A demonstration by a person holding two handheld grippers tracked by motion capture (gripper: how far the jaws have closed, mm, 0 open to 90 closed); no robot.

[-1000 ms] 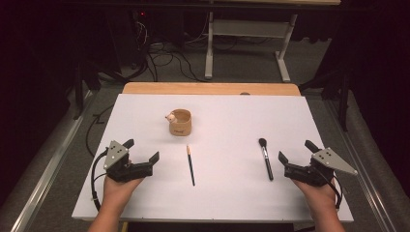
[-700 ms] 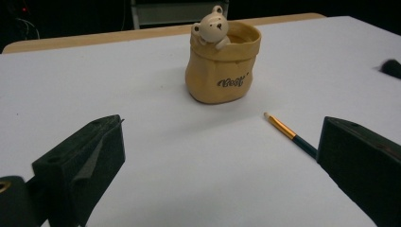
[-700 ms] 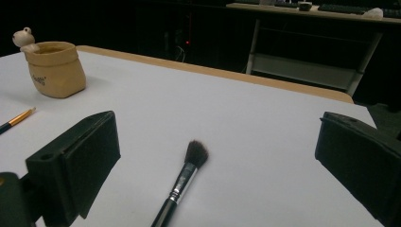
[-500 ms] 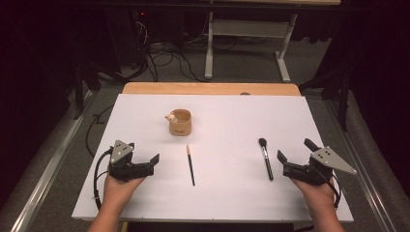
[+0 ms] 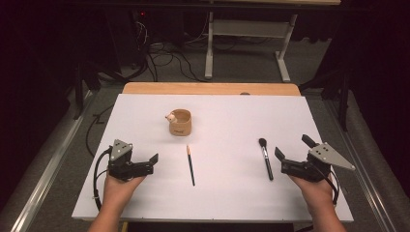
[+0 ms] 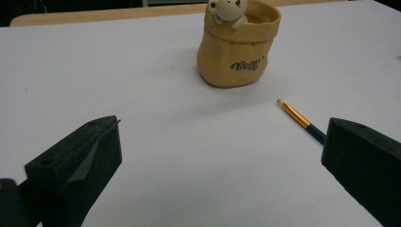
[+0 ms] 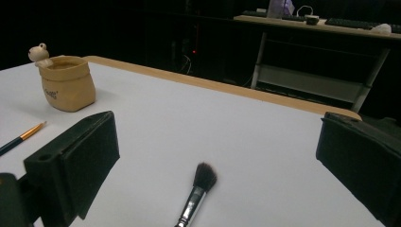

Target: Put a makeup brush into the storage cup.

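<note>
A tan sack-shaped cup (image 5: 180, 122) with a small bear figure on its rim stands at the middle of the white table top (image 5: 227, 116). A thin paintbrush (image 5: 190, 164) lies in front of it, pale tip toward the cup. To the right lies a makeup brush (image 5: 265, 157) with dark bristles pointing away. My left gripper (image 5: 151, 164) rests open at the near left, left of the paintbrush (image 6: 300, 118), and faces the cup (image 6: 238, 45). My right gripper (image 5: 293, 147) is open just right of the makeup brush (image 7: 196, 194), which lies between its jaws and ahead of them.
A wooden strip (image 5: 212, 88) borders the table's far edge. Beyond it, a metal desk frame (image 5: 246, 43) and loose cables (image 5: 159, 58) are on the dark floor. In the right gripper view the cup (image 7: 67, 82) and the paintbrush (image 7: 21, 137) are far left.
Both hands have only drifted slightly; the left gripper has eased a little toward the near edge. Cup and both brushes have not moved.
</note>
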